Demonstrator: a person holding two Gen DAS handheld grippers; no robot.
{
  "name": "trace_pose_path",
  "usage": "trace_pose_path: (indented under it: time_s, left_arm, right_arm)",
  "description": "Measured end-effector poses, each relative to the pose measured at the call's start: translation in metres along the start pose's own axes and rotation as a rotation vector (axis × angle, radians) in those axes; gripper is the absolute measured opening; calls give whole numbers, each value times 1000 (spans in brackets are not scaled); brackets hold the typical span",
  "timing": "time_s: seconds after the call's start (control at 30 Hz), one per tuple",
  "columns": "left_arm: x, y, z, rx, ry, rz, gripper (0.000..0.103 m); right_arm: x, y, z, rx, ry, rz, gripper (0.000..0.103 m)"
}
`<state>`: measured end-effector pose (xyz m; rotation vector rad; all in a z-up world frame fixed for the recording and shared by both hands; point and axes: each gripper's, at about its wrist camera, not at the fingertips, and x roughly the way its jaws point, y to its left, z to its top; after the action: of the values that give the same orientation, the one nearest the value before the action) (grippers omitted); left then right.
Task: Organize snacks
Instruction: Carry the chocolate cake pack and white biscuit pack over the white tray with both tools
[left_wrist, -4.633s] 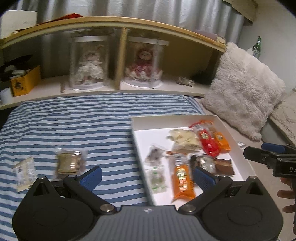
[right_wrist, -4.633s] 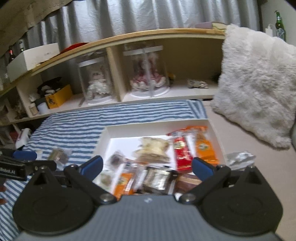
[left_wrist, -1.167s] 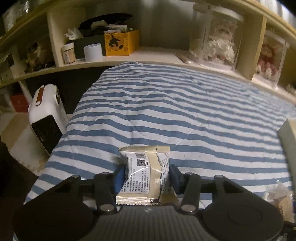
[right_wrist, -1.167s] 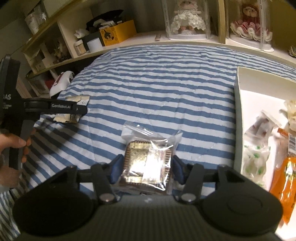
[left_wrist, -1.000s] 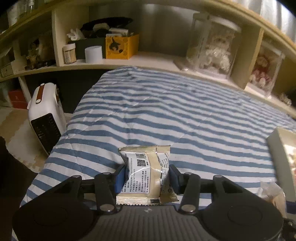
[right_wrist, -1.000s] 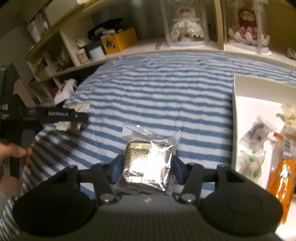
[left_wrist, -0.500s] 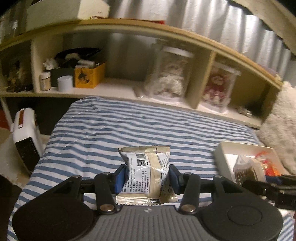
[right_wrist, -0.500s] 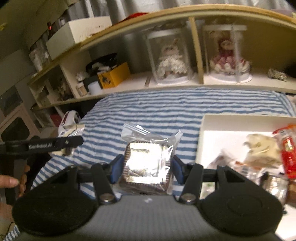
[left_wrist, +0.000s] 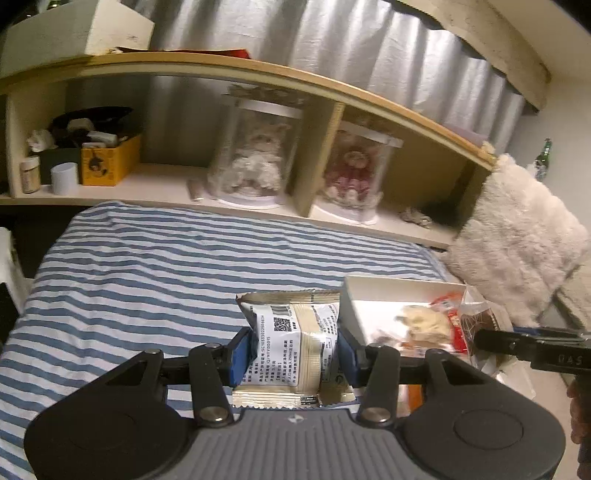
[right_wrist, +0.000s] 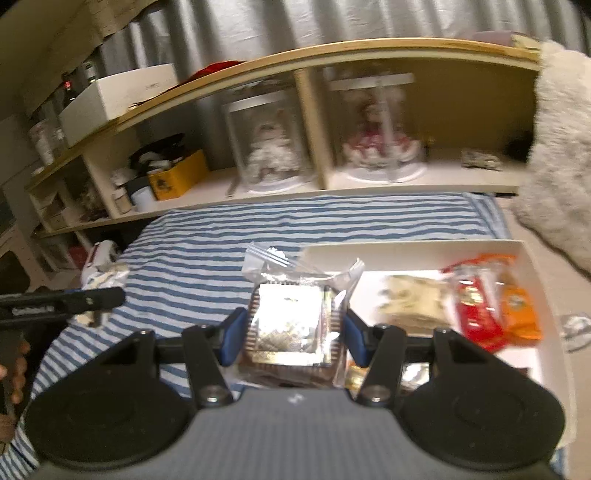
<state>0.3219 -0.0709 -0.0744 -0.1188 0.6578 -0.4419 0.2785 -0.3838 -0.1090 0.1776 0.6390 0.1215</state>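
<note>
My left gripper (left_wrist: 293, 354) is shut on a white and beige snack packet (left_wrist: 295, 343) and holds it above the striped blanket, just left of the white tray (left_wrist: 349, 299). My right gripper (right_wrist: 291, 341) is shut on a clear bag with a brown cake (right_wrist: 290, 321) and holds it over the tray's left edge (right_wrist: 321, 253). The tray holds several snacks, among them a red packet (right_wrist: 478, 314) and an orange packet (right_wrist: 519, 314). The right gripper's arm (left_wrist: 532, 345) shows at the right of the left wrist view, with the bag (left_wrist: 476, 321) at its tip.
A blue and white striped blanket (left_wrist: 147, 273) covers the surface. Behind it runs a wooden shelf (left_wrist: 258, 74) with two dolls in clear cases (left_wrist: 258, 162) and a yellow box (left_wrist: 109, 160). A fluffy white cushion (left_wrist: 517, 236) stands at the right.
Both grippers have lifted their snacks off the blanket and swung right toward the tray. The tray now sits close ahead in both views.
</note>
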Motion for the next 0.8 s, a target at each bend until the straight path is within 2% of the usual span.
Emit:
trace_pose_path:
  time_s: [0.23, 0.4, 0.57, 0.67, 0.8]
  left_arm:
    - [16, -34, 4, 16, 20, -69, 50]
    - [37, -64, 8, 32, 36, -114, 50]
    - [62, -91, 10, 37, 63, -151, 50]
    - [77, -105, 7, 42, 86, -169, 50]
    - [95, -120, 4, 60, 119, -182, 50]
  right_arm:
    - [-18, -46, -13, -7, 35, -64, 61]
    - [-22, -87, -14, -8, 112, -82, 61]
    - [-17, -127, -6, -31, 246, -62, 61]
    - [-5, -145, -2, -22, 357, -19, 61]
    - [18, -161, -5, -14, 549, 33, 61]
